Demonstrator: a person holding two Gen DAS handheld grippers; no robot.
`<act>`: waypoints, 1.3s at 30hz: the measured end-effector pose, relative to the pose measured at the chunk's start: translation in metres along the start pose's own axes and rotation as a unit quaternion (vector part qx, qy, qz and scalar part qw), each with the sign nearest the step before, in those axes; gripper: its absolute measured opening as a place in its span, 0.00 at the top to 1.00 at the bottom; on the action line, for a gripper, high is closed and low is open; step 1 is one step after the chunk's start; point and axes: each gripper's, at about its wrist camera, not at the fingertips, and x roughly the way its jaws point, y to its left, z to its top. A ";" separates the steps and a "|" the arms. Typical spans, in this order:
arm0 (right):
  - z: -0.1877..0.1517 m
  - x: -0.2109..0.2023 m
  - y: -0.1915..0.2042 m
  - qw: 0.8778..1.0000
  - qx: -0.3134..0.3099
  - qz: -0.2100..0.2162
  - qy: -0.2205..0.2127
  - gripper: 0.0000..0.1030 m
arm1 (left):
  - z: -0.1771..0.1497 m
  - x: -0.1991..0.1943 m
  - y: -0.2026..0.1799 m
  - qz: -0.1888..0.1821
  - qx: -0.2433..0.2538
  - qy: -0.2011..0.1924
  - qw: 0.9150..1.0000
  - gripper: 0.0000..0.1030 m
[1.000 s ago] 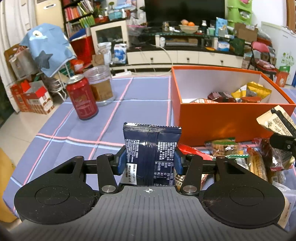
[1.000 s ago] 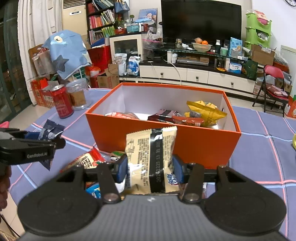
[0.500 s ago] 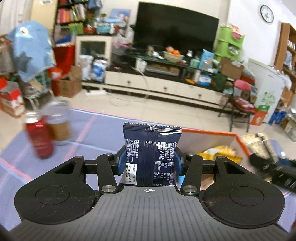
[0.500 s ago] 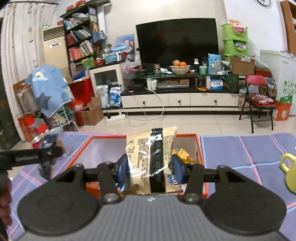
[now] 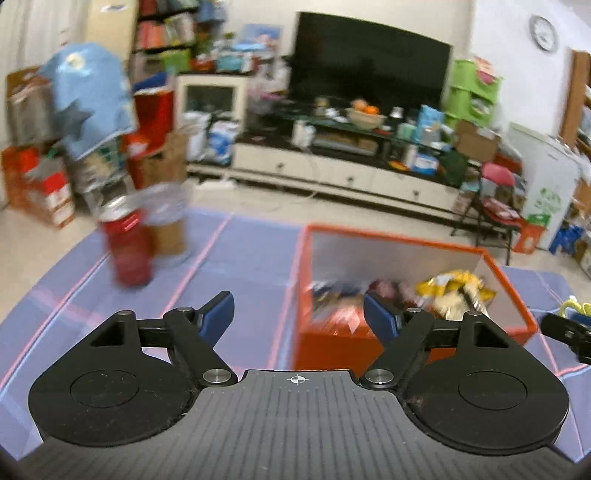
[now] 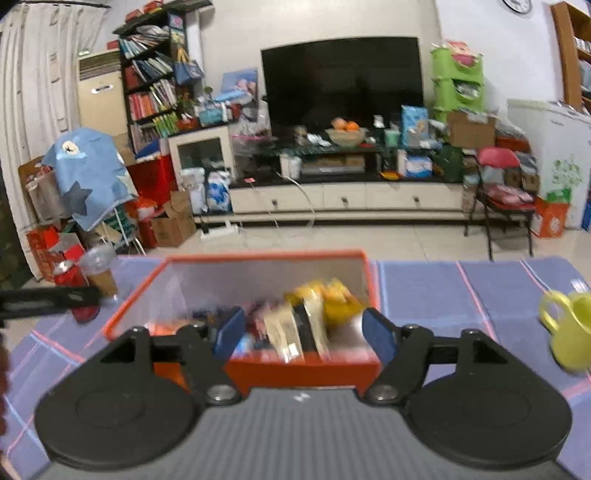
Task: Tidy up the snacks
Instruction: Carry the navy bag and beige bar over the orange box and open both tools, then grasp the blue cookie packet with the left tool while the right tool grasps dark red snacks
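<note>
Since both grippers' fingers have just spread apart over the orange box (image 6: 303,373), the beige packet (image 6: 295,332) drops in; left gripper (image 5: 298,314) empty.

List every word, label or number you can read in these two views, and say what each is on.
None can be read.
Red can: print blurred.
Snack packets in the orange box: print smeared.
Book spines on the shelf: too small.
Wall clock: numerals too small.

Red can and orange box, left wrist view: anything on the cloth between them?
Nothing. Left wrist view shows bare blue cloth with pink stripes between the red can and orange box. A clear jar stands beside the can.
</note>
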 end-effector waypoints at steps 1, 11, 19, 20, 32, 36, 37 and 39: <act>-0.008 -0.010 -0.002 1.000 0.005 -0.002 0.003 0.18 | -0.009 -0.009 0.009 0.003 -0.006 0.003 1.000 0.39; -0.092 -0.060 0.027 0.996 -0.061 0.008 0.072 0.07 | -0.090 -0.041 0.022 0.071 -0.055 0.055 0.994 0.25; -0.127 -0.067 0.056 0.994 -0.067 -0.008 0.092 0.01 | -0.083 -0.022 0.018 0.080 -0.026 0.063 0.994 0.21; -0.129 -0.069 0.059 0.995 -0.060 -0.017 0.084 0.01 | -0.081 -0.020 0.022 0.087 -0.026 0.060 0.994 0.21; -0.169 -0.051 0.088 0.992 0.009 -0.089 0.091 0.01 | -0.071 -0.017 0.030 0.063 0.021 0.057 0.996 0.19; -0.176 -0.041 0.091 0.991 -0.011 -0.082 0.105 0.03 | -0.079 -0.014 0.025 0.041 0.028 0.085 0.995 0.19; -0.175 -0.042 0.087 0.991 -0.013 -0.075 0.107 0.08 | -0.083 -0.015 0.022 0.038 0.024 0.090 0.995 0.19; -0.172 -0.044 0.076 0.991 -0.008 -0.068 0.111 0.14 | -0.091 -0.015 0.015 0.027 0.009 0.106 0.994 0.19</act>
